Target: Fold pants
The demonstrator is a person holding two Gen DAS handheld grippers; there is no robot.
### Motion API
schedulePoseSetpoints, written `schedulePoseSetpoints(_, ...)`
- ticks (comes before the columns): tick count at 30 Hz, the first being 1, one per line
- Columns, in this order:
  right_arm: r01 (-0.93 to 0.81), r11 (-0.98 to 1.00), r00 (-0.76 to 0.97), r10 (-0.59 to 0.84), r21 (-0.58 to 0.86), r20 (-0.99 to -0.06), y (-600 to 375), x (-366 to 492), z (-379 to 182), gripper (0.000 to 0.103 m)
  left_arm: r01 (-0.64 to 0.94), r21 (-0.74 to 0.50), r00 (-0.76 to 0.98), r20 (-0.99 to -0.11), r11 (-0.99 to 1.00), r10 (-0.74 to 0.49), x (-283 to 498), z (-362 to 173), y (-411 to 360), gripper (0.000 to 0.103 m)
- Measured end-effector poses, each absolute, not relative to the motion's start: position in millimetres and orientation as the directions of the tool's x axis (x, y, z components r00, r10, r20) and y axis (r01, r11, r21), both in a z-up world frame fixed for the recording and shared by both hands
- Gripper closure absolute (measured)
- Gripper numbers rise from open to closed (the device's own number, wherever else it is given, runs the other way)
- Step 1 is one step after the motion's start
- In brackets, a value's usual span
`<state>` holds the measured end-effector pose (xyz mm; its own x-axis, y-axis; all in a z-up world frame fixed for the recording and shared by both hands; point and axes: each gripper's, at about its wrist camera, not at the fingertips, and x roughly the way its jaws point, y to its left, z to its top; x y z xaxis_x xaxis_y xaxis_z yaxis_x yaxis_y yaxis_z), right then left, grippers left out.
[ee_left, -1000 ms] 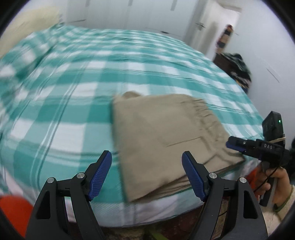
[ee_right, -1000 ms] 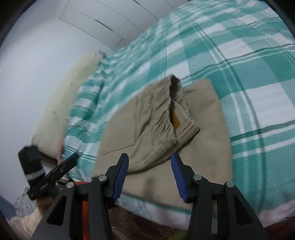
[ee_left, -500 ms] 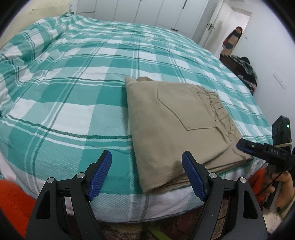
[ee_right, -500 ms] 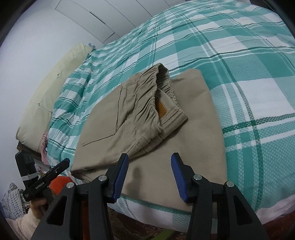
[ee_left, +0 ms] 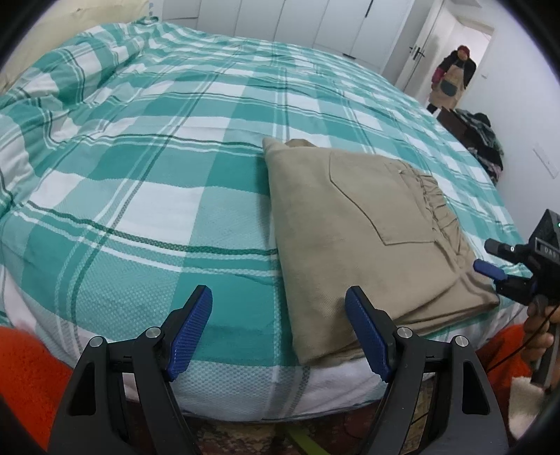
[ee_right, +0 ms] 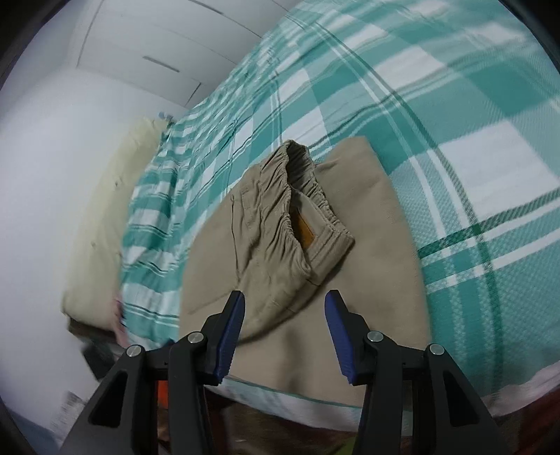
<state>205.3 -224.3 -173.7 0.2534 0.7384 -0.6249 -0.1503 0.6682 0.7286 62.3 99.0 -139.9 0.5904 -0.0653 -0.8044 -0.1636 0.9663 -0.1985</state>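
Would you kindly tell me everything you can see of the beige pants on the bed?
The pants are beige, of a woven cotton-like cloth, folded into a flat stack of layers. A patch pocket lies on top; the gathered elastic waistband gapes open, showing an orange-brown label. They lie near the edge of the green checked bedspread. Neither hand-held gripper touches them.

Folded plain khaki-beige cotton pants (ee_left: 353, 227), orange-tan label inside waistband (ee_right: 303, 229). Teal-and-white checked bed cover (ee_left: 168, 147). Cream pillow (ee_right: 105, 217). White wardrobe doors (ee_left: 297, 21). Blue gripper pads on black fingers (ee_left: 190, 332).
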Motion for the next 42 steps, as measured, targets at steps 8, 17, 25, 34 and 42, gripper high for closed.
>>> schedulePoseSetpoints(8, -0.108, 0.731, 0.211, 0.679, 0.674, -0.703, -198, 227, -174, 0.060, -0.160, -0.202, 0.598, -0.799, 0.966, -0.068, 64, -144, 101, 0.023)
schedulePoseSetpoints(17, -0.286, 0.836, 0.366, 0.547, 0.469, -0.753, -175, 220, -131, 0.092, -0.033, -0.195, 0.665, -0.736, 0.980, -0.124, 56, -126, 80, 0.020)
schedulePoseSetpoints(25, -0.129, 0.768, 0.298, 0.633, 0.627, -0.714, -207, 235, -177, 0.061, -0.025, -0.208, 0.640, -0.754, 0.978, -0.144, 58, -130, 78, 0.020)
schedulePoseSetpoints(34, -0.143, 0.733, 0.223, 0.679, 0.665, -0.700, -198, 238, -187, 0.045, -0.122, -0.266, 0.620, -0.773, 0.956, -0.135, 61, -142, 98, 0.020)
schedulePoseSetpoints(42, -0.244, 0.773, 0.223, 0.633, 0.586, -0.742, -176, 242, -185, 0.069, -0.114, -0.343, 0.627, -0.753, 0.932, -0.200, 52, -132, 112, 0.020)
